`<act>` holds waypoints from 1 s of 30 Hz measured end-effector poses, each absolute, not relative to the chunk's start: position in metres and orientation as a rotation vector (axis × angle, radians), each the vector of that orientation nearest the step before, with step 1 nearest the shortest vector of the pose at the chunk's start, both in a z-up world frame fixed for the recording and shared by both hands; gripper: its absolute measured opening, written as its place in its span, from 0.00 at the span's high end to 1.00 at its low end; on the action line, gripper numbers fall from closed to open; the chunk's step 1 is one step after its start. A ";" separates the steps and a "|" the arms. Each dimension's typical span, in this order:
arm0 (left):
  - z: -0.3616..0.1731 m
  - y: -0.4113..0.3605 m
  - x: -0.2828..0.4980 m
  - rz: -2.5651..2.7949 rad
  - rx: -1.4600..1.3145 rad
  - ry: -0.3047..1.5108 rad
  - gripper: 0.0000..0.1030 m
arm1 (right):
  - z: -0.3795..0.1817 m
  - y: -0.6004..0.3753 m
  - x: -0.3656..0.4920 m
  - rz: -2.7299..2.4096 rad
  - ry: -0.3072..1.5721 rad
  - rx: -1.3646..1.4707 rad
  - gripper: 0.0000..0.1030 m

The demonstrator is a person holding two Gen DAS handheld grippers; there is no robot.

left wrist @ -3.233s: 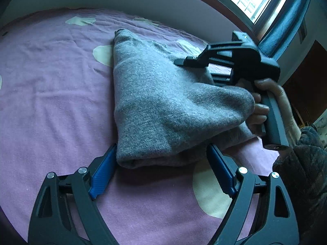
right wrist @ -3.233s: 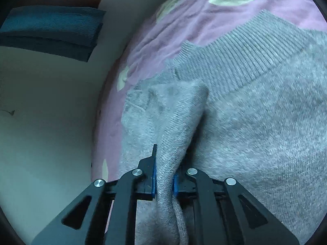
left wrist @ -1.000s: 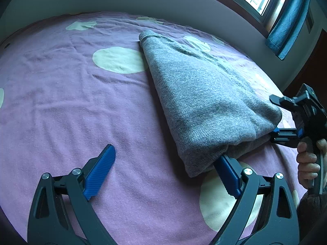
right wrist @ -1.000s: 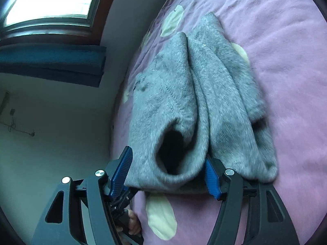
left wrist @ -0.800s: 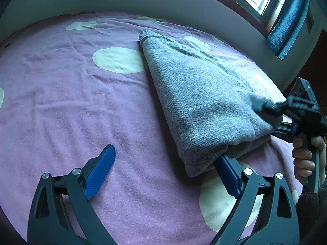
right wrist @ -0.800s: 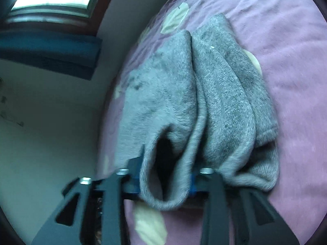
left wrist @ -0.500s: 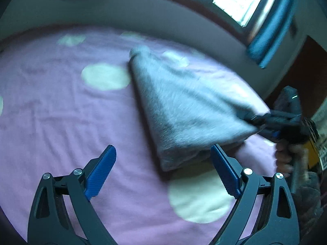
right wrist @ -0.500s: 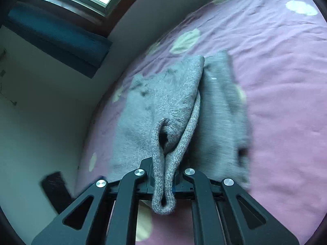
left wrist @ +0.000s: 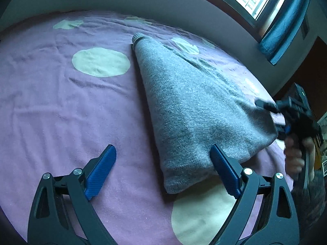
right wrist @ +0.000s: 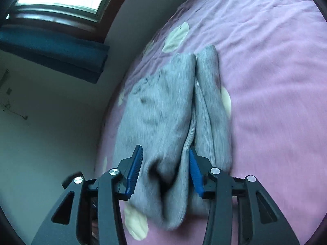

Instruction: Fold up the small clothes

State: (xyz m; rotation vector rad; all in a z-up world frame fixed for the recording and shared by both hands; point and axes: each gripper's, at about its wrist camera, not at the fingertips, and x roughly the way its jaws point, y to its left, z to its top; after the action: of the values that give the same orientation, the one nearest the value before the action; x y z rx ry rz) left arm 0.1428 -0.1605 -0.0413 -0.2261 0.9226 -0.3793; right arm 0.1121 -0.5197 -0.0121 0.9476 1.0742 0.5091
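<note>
One fuzzy grey knit sweater (left wrist: 196, 110), folded into a wedge, lies on a wrinkled purple bedsheet (left wrist: 61, 110) with cream dots. The left gripper (left wrist: 163, 173) gapes wide, holding nothing; the right gripper (right wrist: 165, 169) is opening, sweater folds between its blue ribbed pads (right wrist: 133, 170).

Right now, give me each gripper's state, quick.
Left gripper: open, holding nothing; one finger beside the grey sweater.
Right gripper: jaws opening, the sweater's folded edge between them, no longer clamped.

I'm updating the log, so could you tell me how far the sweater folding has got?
Done: the grey sweater lies folded into a narrow bundle on the purple bedspread. In hand: the right gripper is opening its jaws, the bundle's end between them. The left gripper stands open beside it. Left: withdrawing, perhaps tidying that loose end.
</note>
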 end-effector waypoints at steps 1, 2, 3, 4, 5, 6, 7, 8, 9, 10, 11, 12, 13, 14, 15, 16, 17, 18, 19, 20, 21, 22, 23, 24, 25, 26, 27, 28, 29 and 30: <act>-0.042 -0.159 0.142 -0.379 -0.226 0.924 0.10 | -0.014 -0.519 0.119 0.505 1.079 0.956 0.56; -0.041 -0.160 0.142 -0.380 -0.228 0.923 0.10 | -0.017 -0.516 0.132 0.505 1.090 0.965 0.56; -0.041 -0.160 0.141 -0.383 -0.232 0.918 0.10 | -0.020 -0.514 0.142 0.507 1.096 0.963 0.56; -0.041 -0.160 0.142 -0.385 -0.236 0.918 0.10 | -0.020 -0.512 0.149 0.504 1.099 0.956 0.56; -0.043 -0.159 0.143 -0.386 -0.240 0.920 0.10 | -0.022 -0.509 0.160 0.498 1.103 0.948 0.56; -0.044 -0.157 0.142 -0.388 -0.245 0.920 0.10 | -0.023 -0.507 0.170 0.500 1.106 0.948 0.56; -0.043 -0.152 0.141 -0.391 -0.248 0.917 0.10 | -0.024 -0.505 0.179 0.500 1.107 0.953 0.56; -0.043 -0.151 0.141 -0.392 -0.249 0.916 0.10 | -0.024 -0.504 0.184 0.498 1.109 0.955 0.56; -0.043 -0.151 0.141 -0.392 -0.249 0.916 0.10 | -0.025 -0.502 0.191 0.496 1.114 0.953 0.56; -0.044 -0.151 0.141 -0.392 -0.250 0.917 0.10 | -0.024 -0.499 0.195 0.500 1.122 0.940 0.56; -0.044 -0.150 0.140 -0.394 -0.253 0.916 0.10 | -0.021 -0.495 0.199 0.496 1.128 0.901 0.63; -0.043 -0.149 0.139 -0.396 -0.258 0.912 0.10 | -0.017 -0.491 0.202 0.484 1.131 0.859 0.71; -0.041 -0.148 0.139 -0.400 -0.266 0.906 0.10 | -0.014 -0.488 0.203 0.475 1.136 0.823 0.90; -0.039 -0.145 0.138 -0.404 -0.286 0.899 0.10 | -0.011 -0.488 0.202 0.458 1.127 0.800 0.90; -0.037 -0.142 0.137 -0.404 -0.312 0.891 0.10 | -0.006 -0.490 0.200 0.441 1.108 0.786 0.90; -0.036 -0.138 0.134 -0.405 -0.336 0.880 0.10 | -0.004 -0.493 0.199 0.434 1.095 0.781 0.91; -0.035 -0.135 0.133 -0.409 -0.356 0.873 0.10 | -0.002 -0.500 0.195 0.420 1.065 0.791 0.91; -0.035 -0.133 0.133 -0.414 -0.366 0.870 0.10 | -0.003 -0.509 0.192 0.402 1.048 0.813 0.91; -0.035 -0.132 0.133 -0.423 -0.376 0.869 0.10 | -0.005 -0.514 0.191 0.391 1.044 0.825 0.91; -0.037 -0.132 0.134 -0.431 -0.374 0.873 0.10 | -0.011 -0.519 0.190 0.377 1.052 0.833 0.91; -0.040 -0.135 0.136 -0.435 -0.365 0.887 0.10 | -0.019 -0.519 0.191 0.387 1.082 0.825 0.91; -0.042 -0.137 0.137 -0.432 -0.357 0.899 0.10 | -0.025 -0.517 0.191 0.412 1.107 0.821 0.91; -0.044 -0.139 0.138 -0.428 -0.343 0.906 0.10 | -0.027 -0.517 0.191 0.428 1.113 0.825 0.91; -0.043 -0.139 0.140 -0.429 -0.340 0.906 0.10 | -0.025 -0.520 0.189 0.430 1.101 0.845 0.90; -0.042 -0.139 0.140 -0.431 -0.341 0.903 0.10 | -0.023 -0.523 0.188 0.428 1.091 0.868 0.87; -0.042 -0.139 0.140 -0.434 -0.346 0.901 0.10 | -0.020 -0.529 0.182 0.420 1.079 0.899 0.81; -0.043 -0.138 0.140 -0.436 -0.353 0.901 0.10 | -0.016 -0.534 0.175 0.410 1.066 0.916 0.75; -0.044 -0.136 0.142 -0.437 -0.356 0.905 0.10 | -0.012 -0.537 0.169 0.401 1.053 0.921 0.63; -0.045 -0.136 0.143 -0.438 -0.358 0.905 0.10 | -0.005 -0.542 0.158 0.390 1.031 0.920 0.58; -0.045 -0.135 0.142 -0.439 -0.355 0.900 0.10 | -0.001 -0.545 0.147 0.393 1.022 0.919 0.57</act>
State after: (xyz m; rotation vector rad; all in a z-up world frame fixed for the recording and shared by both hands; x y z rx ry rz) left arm 0.1419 -0.1352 -0.0448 -0.3552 0.9003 -0.4388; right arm 0.1466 -0.5453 -0.0007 0.9187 1.0216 0.3925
